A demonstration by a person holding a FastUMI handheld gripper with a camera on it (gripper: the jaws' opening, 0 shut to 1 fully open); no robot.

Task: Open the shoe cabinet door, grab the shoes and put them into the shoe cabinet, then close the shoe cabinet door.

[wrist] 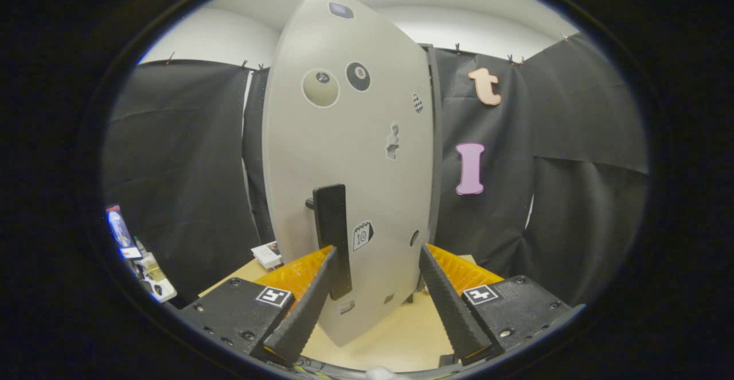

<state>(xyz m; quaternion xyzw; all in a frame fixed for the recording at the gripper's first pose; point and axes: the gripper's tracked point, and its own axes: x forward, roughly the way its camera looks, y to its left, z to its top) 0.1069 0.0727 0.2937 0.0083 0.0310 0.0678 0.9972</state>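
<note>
The jaws [377,254] sit nearest the camera, spread wide with nothing pinched between them. Each finger carries a small square marker on its base.

Beyond the left finger [304,305], well off to the side, some clutter [137,257] lies at the foot of the black cloth wall [178,162]; it is too small to make out. Closer in, a small printed card or booklet [267,254] rests on the pale wooden worktop [395,334].

Just ahead of the jaws stands the shoe cabinet door [350,156], a tall light grey panel swung partly out so that its face is angled toward the gripper. A dark vertical handle [334,236] is mounted on its lower part, just beside the tip of the left finger and slightly inside the gap; whether the finger touches it cannot be told. Stickers dot the door, among them two billiard-ball rounds [338,82] higher up and a small calendar-like one [362,235] next to the handle.

Behind the door's right edge, a dark cabinet frame [437,139] shows as a thin vertical strip. The right finger [450,305] points at the door's lower right corner.
</note>
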